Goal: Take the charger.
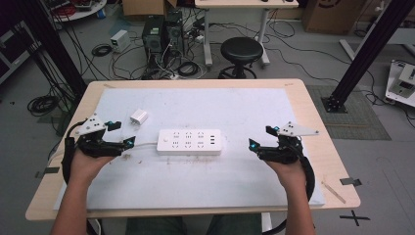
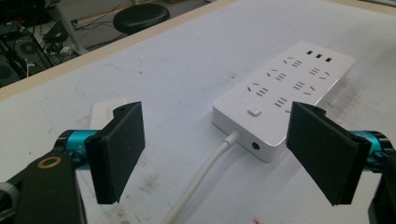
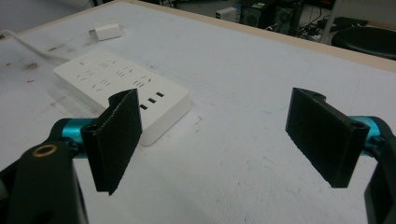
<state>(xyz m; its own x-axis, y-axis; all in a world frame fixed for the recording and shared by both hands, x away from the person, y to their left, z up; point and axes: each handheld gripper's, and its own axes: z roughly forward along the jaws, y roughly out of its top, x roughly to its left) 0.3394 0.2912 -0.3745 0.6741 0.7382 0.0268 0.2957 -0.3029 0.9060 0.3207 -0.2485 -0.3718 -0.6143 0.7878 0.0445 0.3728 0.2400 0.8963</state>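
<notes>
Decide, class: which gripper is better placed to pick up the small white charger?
Left. The left gripper, jaws open, sits close beside the white charger. The right gripper is beyond the power strip.

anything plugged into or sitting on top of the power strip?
Nothing. The power strip lies flat on the white mat, with its sockets and three USB ports open and unoccupied. The small white charger lies apart on the mat. The strip's underside is hidden.
</notes>
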